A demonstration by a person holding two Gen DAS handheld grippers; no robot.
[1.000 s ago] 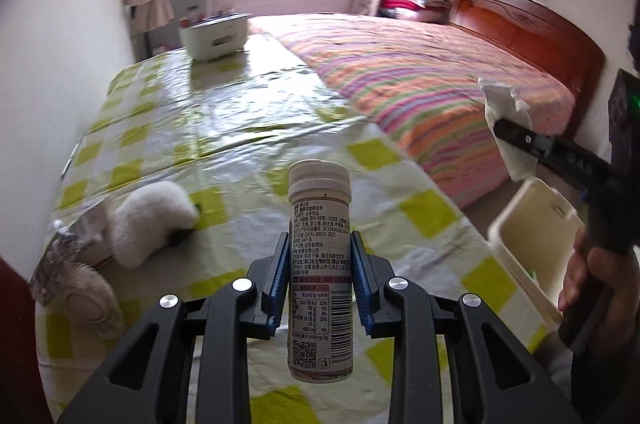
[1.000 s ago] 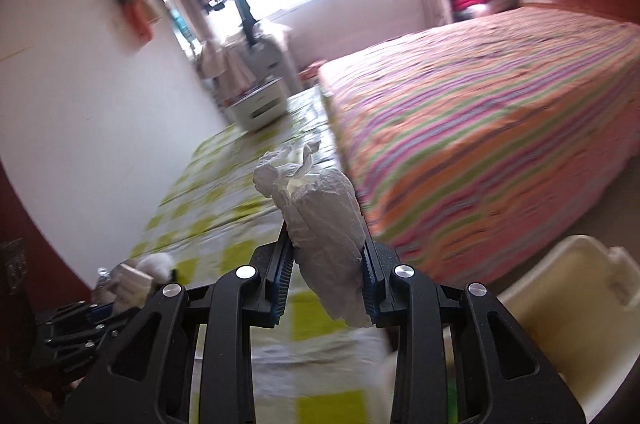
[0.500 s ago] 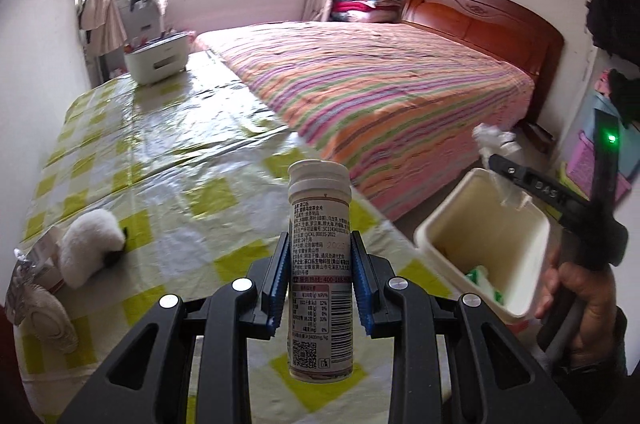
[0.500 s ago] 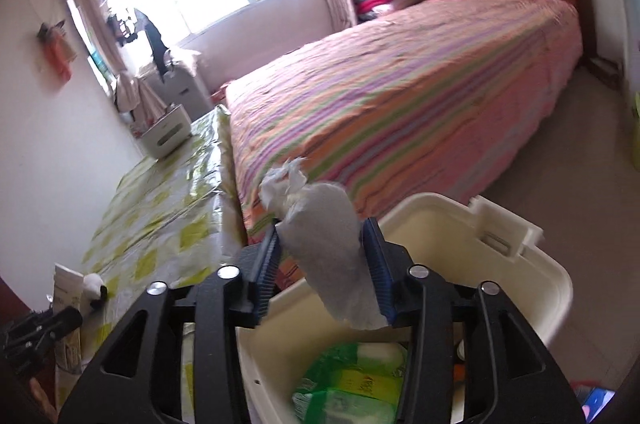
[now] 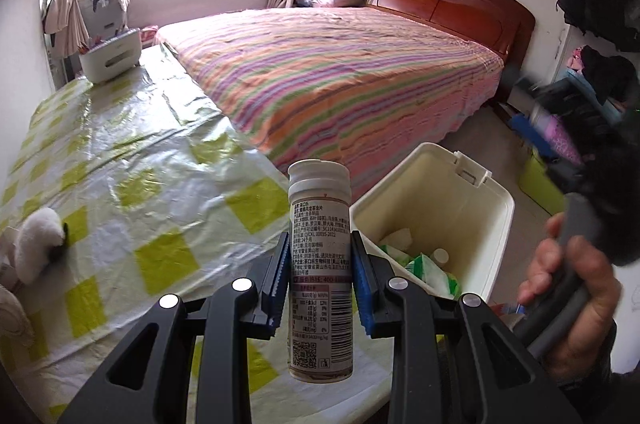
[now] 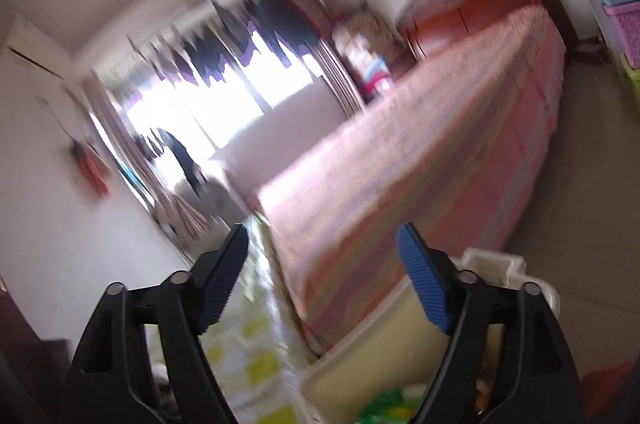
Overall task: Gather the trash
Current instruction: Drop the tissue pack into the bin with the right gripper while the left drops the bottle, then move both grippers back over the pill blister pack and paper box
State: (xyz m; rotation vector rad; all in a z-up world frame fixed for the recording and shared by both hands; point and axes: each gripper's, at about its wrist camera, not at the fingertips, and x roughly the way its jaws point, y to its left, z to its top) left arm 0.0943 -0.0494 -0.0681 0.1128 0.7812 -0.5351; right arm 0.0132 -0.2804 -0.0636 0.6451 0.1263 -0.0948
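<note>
Left wrist: my left tool (image 5: pixel 320 276) clamps the bottle (image 5: pixel 320 272) upright beside the bin (image 5: pixel 496 208); my right tool (image 6: pixel 324 264), just opened, holds nothing. Risk: early release drops the bottle onto the desk (image 5: pixel 120 160).

Bin (image 5: pixel 496 220) mouth is standing open, nothing covering it; wrappers are lying only at the bottom. Table edge (image 5: pixel 256 184) is crowding its left side, bed (image 5: pixel 340 84) is sitting behind it. A hand (image 5: pixel 572 296) is occupying the space just right of it.
</note>
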